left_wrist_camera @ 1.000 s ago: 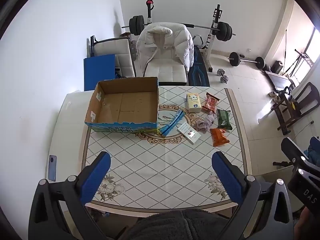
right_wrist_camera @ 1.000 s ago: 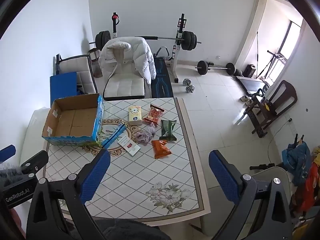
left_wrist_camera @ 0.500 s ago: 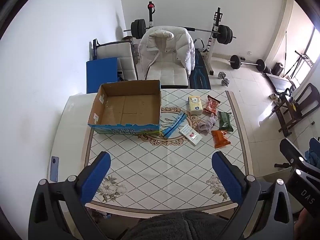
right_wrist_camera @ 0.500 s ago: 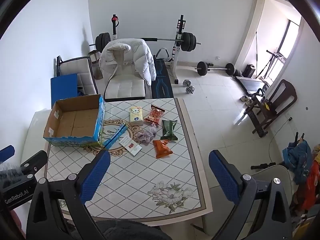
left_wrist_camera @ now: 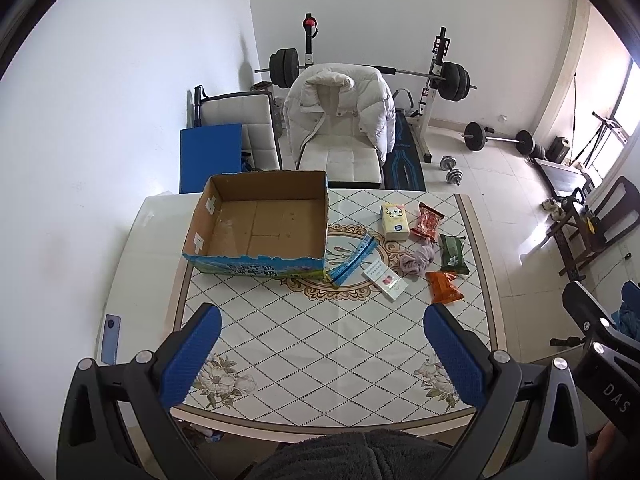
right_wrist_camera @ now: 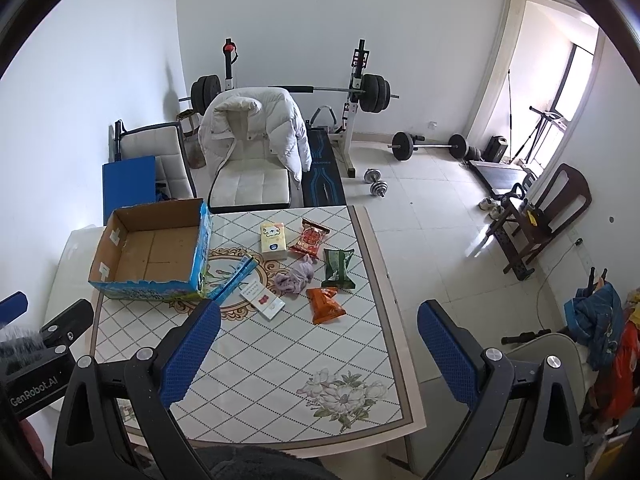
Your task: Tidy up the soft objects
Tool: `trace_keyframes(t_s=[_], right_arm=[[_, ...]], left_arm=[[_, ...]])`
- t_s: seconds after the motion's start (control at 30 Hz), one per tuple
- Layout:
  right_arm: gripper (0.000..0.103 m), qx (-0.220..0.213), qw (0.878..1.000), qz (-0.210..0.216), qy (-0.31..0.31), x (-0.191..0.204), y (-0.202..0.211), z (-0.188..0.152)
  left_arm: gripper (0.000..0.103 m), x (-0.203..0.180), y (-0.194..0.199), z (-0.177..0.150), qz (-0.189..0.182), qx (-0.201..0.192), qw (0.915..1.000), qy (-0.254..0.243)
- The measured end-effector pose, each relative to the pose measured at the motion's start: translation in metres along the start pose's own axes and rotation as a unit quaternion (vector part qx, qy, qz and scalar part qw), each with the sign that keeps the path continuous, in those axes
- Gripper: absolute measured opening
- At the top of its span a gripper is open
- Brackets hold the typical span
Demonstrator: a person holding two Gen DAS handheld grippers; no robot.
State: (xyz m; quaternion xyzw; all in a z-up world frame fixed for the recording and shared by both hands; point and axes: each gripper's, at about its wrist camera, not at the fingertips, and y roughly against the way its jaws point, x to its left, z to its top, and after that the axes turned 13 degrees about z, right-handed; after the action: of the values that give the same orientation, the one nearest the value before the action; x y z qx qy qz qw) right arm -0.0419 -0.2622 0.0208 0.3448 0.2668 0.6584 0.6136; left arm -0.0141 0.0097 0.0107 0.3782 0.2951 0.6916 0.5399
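Observation:
An empty open cardboard box (left_wrist_camera: 260,226) (right_wrist_camera: 154,254) stands at the table's far left. Right of it lie a yellow tissue pack (left_wrist_camera: 394,222) (right_wrist_camera: 273,240), a red snack bag (left_wrist_camera: 429,221) (right_wrist_camera: 312,239), a green wipes pack (left_wrist_camera: 453,254) (right_wrist_camera: 338,269), a crumpled purple cloth (left_wrist_camera: 418,261) (right_wrist_camera: 295,278), an orange snack bag (left_wrist_camera: 443,287) (right_wrist_camera: 325,304), a white packet (left_wrist_camera: 385,280) (right_wrist_camera: 262,300) and a blue strip pack (left_wrist_camera: 352,261) (right_wrist_camera: 232,280). My left gripper (left_wrist_camera: 322,354) and right gripper (right_wrist_camera: 320,354) are open and empty, high above the table's near edge.
The tiled table (left_wrist_camera: 320,344) has a phone (left_wrist_camera: 110,338) on its white left side. Behind it stand a white chair with a puffer jacket (left_wrist_camera: 340,120), a barbell rack (left_wrist_camera: 436,80), and dumbbells (left_wrist_camera: 452,170). A wooden chair (right_wrist_camera: 548,216) stands at the right.
Both grippers have risen and drawn back a little, so the table looks smaller and lower in both views. Nothing on the table has moved.

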Motion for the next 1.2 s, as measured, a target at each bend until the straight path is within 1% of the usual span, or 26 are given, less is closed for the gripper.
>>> trace_keyframes(t_s=[0.43, 1.2], right_arm=[[0.101, -0.004, 1.0, 0.007, -0.001, 0.0006, 0.0029, -0.0011], [0.101, -0.011, 1.0, 0.0, 0.003, -0.0004, 0.008, 0.0001]], left_arm=[[0.103, -0.0009, 0.0002, -0.0037, 0.008, -0.004, 1.0, 0.002], [0.103, -0.003, 0.0042, -0.0019, 0.002, -0.008, 1.0, 0.001]])
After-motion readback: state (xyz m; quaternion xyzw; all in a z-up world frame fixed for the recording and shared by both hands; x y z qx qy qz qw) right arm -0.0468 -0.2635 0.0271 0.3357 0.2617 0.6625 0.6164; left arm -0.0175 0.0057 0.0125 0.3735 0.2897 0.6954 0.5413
